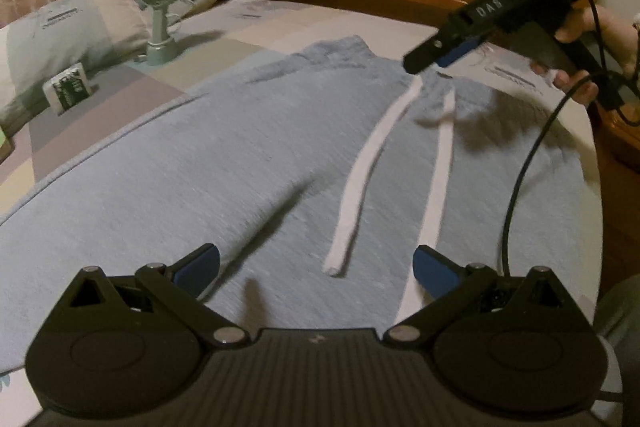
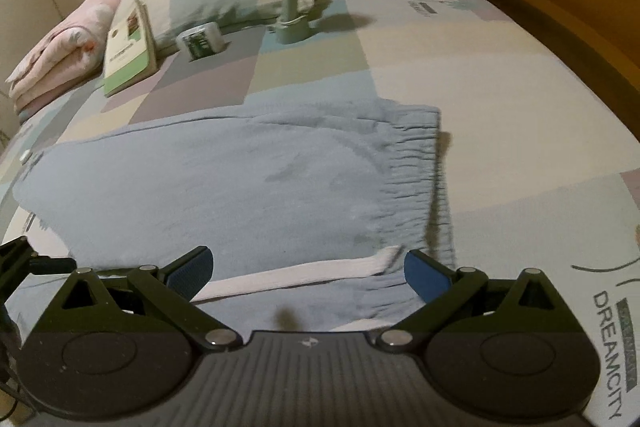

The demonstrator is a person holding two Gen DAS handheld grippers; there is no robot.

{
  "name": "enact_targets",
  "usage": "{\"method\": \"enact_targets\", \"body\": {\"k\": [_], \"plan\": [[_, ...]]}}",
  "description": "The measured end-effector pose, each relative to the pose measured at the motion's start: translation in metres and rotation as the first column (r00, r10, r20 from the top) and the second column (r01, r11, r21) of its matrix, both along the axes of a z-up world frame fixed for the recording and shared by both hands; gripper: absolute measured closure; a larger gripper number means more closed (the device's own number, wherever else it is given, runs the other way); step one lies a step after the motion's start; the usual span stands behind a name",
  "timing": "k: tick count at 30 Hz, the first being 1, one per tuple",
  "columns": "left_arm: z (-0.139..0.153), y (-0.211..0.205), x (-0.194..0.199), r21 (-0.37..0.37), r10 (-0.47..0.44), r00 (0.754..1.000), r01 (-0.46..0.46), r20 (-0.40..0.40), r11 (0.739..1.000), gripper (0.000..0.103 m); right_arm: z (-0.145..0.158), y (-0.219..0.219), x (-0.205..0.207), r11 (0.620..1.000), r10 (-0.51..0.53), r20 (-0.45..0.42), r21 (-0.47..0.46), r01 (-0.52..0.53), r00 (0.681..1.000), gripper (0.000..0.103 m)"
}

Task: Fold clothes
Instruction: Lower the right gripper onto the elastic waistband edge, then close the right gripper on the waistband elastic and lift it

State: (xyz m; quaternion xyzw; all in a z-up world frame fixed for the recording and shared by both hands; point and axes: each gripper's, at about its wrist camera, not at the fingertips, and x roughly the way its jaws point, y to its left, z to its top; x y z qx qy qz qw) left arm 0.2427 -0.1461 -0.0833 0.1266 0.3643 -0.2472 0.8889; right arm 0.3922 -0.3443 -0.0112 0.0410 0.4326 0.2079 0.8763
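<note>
On the bed [image 2: 500,75], your grey sweatpants [image 1: 208,163] lie flat, long axis running from the waistband [image 2: 412,171] under your right tongs [image 2: 306,273] toward your left tongs [image 1: 316,267], both spread wide, grasping nothing.

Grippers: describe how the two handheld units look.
Both are black plastic. The left gripper and right gripper have blue finger pads, silver pivot pins, and ribbed bodies. The right unit has white lettering "DAG", a green light and a black cable.
</note>
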Motion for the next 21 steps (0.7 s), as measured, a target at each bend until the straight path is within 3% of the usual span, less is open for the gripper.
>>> {"method": "enact_targets", "body": {"k": [6,9,15,21], "plan": [[0.0,-0.003,-0.002,0.01,-0.007,1.0,0.007,0.021,1.0,0.001,0.0,-0.013,0.019,1.0,-0.005,0.006,0.013,0.005,1.0,0.0],[0.001,-0.006,-0.003,0.01,-0.014,1.0,0.013,0.026,1.0,0.001,-0.006,-0.03,0.042,0.998,-0.03,-0.034,0.051,0.032,0.999,0.0],[-0.001,-0.011,-0.003,0.016,-0.025,0.999,0.024,0.022,1.0,0.001,-0.033,-0.069,0.091,0.966,-0.063,-0.247,0.23,0.121,0.967,0.0],[-0.002,-0.012,-0.002,0.001,-0.038,0.999,0.037,0.023,0.999,0.001,-0.051,-0.086,0.117,0.926,0.014,-0.286,0.366,0.095,0.958,0.0]]}}
